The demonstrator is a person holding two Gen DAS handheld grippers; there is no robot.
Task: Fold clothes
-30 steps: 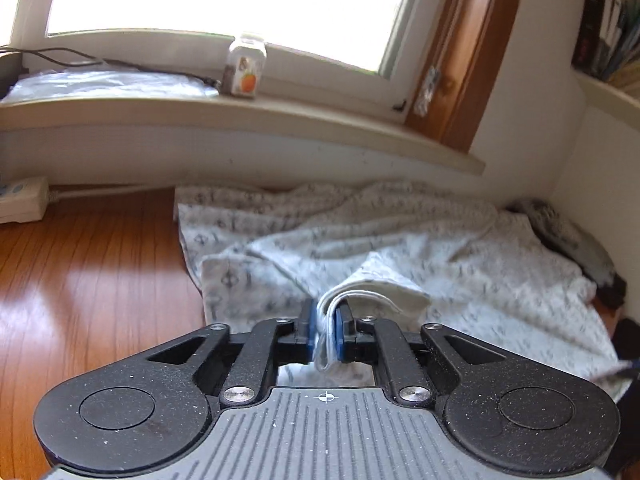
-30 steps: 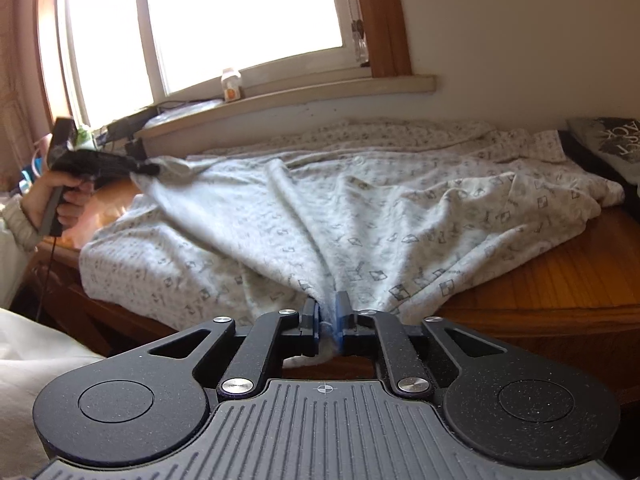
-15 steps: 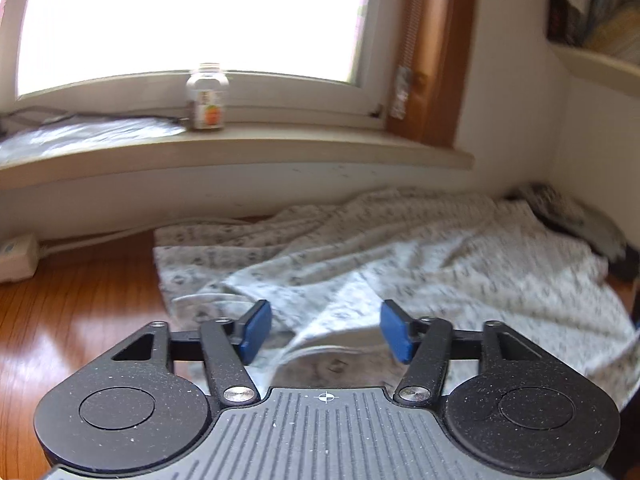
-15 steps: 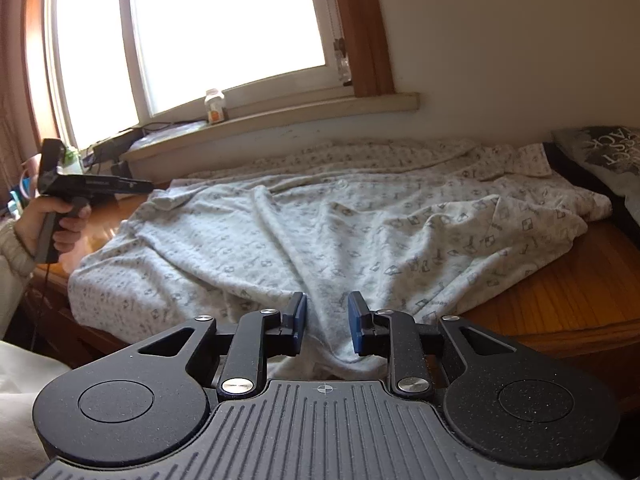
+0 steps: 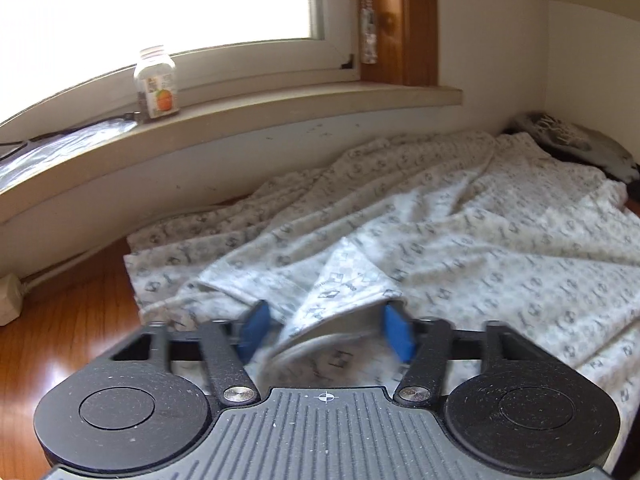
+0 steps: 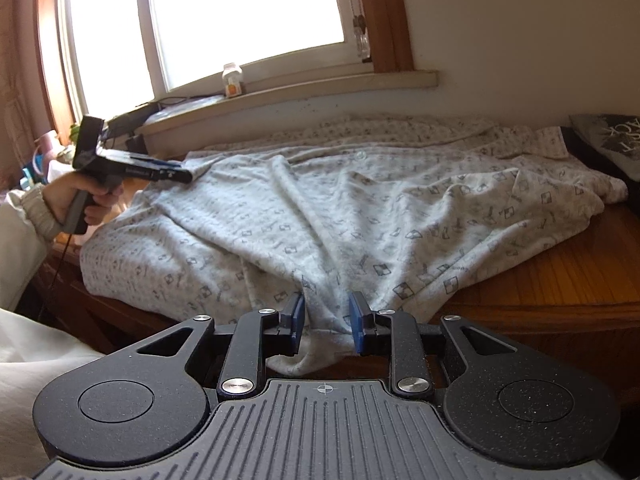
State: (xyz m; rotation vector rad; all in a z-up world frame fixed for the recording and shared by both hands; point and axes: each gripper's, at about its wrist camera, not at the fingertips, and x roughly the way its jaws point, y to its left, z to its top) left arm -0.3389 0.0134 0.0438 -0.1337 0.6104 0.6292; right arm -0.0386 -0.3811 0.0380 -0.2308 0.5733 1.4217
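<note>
Left tool (image 5: 326, 334): jaws just closing, parted, a raised fold between them, not pinched | right tool (image 6: 326, 326): jaws parted around the near hem, unpressed | patterned garment (image 6: 340, 216): spread rumpled on the wooden surface (image 6: 560, 280) below the windowsill (image 5: 280, 108)

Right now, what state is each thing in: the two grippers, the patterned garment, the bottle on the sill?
Left gripper: open, jaws just closing in, a raised fold of cloth between the pads, not pinched.
Right gripper: open, cloth edge between the pads, not clamped.
Patterned garment: spread over the wooden table, rumpled, near edge hanging off.
Bottle: upright on the windowsill, capped.
</note>
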